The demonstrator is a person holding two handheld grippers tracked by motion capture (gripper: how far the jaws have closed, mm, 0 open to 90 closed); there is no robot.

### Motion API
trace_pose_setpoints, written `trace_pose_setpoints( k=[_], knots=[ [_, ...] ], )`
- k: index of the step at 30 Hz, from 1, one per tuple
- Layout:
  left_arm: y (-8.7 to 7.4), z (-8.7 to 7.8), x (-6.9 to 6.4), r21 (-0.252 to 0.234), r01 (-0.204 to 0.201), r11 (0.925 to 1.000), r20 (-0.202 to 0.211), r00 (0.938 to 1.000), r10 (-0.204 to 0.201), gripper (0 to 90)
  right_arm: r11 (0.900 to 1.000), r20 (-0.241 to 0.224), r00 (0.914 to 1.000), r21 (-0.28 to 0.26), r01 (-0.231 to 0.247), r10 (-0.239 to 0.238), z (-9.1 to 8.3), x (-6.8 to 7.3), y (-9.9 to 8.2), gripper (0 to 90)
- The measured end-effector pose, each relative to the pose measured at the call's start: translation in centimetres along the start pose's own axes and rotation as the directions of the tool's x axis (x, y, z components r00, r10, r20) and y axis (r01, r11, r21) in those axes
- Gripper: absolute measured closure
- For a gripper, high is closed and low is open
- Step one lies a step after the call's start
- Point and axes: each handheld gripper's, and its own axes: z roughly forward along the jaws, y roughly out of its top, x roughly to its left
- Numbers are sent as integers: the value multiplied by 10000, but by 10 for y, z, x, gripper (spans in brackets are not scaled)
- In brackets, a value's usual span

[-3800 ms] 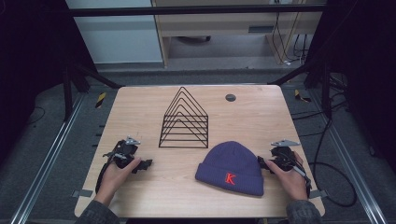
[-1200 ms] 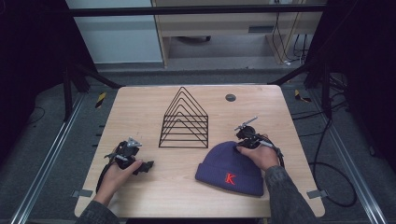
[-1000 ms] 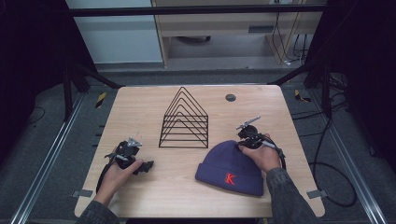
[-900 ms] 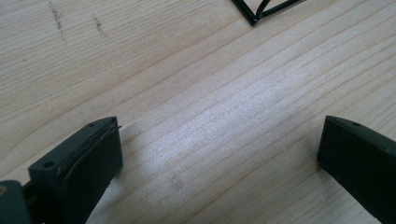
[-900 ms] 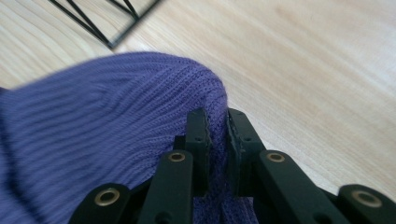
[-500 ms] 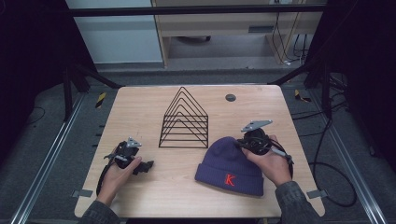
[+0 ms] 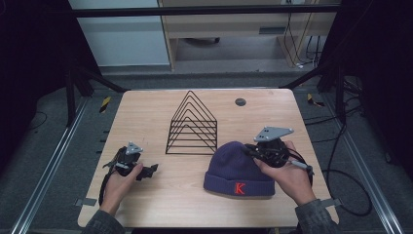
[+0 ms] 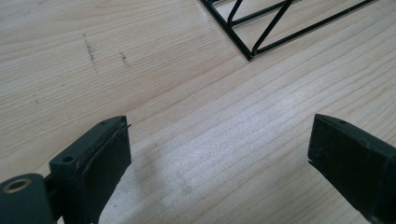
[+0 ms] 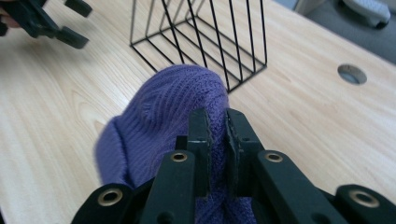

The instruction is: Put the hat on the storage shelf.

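Pinching crown of purple beanie (image 7: 238, 165) in right tongs (image 7: 253, 152), high view; hat on desk (image 7: 146, 112) front-right, wire rack (image 7: 192, 124) just behind-left, nearer right hand. Left tongs (image 7: 151, 169) released, well apart to hat's left. Left gripper view: jaws wide, just been closing slightly, nothing between, bare desk, rack corner (image 8: 247, 42) ahead. Right gripper view: jaws clenched on knit fold (image 9: 187, 98), rack (image 9: 205, 42) beyond, next likely lift toward rack.

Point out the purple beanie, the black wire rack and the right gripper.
purple beanie (image 7: 233, 165), high view, knit crown.
black wire rack (image 7: 193, 124), high view, triangular front frame.
right gripper (image 9: 215, 122), right gripper view, between jaw tips.
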Motion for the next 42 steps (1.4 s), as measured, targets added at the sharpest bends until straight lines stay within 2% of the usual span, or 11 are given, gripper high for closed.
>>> trace_pose_setpoints(
  k=[3, 9, 17, 20, 26, 29, 35, 38, 39, 40, 42],
  knots=[
    [0, -2, 0, -51, 35, 10000, 102, 9999, -35, 62, 9996, -95, 9997, -128, 241, -243, -6, 3, 4, 818],
    [5, -11, -2, -550, 17, 9985, 216, 9998, -5, 67, 9981, -3, 9982, -186, 592, -592, -14, 2, 16, 819],
    [18, -26, -11, -1263, -149, 9919, 393, 9990, 200, 69, 9984, 12, 9991, -377, 425, -425, -23, -9, 22, 819],
    [29, -29, -16, -1254, -460, 9910, 379, 9980, 511, 70, 9984, 119, 9988, -319, 474, -470, -25, -13, 27, 819],
    [50, -41, -21, -1424, -730, 9871, 433, 9959, 799, 74, 9980, 228, 9988, -455, 439, -429, -29, -20, 36, 819],
    [67, -51, -24, -1429, -886, 9858, 788, 9918, 1005, 94, 9980, 295, 9990, -529, 339, -324, -32, -26, 44, 819],
    [86, -56, -30, -1379, -1145, 9838, 1072, 9857, 1297, 80, 9978, 484, 9986, -620, 224, -194, -38, -35, 56, 818],
    [101, -60, -36, -1465, -1420, 9790, 1130, 9808, 1592, 77, 9969, 622, 9980, -781, 110, -61, -44, -43, 66, 818],
    [101, -60, -36, -1465, -1420, 9790, 1130, 9808, 1592, 76, 9969, 622, 9980, -781, 110, -61, -44, -43, 66, 818],
    [106, -61, -37, -1492, -1289, 9804, 1382, 9790, 1497, 76, 9969, 658, 9978, -782, 111, -59, -45, -45, 68, 819],
    [115, -64, -36, -1310, -1428, 9810, 1414, 9768, 1611, 71, 9957, 734, 9973, -925, 21, 47, -49, -50, 76, 819]
  ],
)
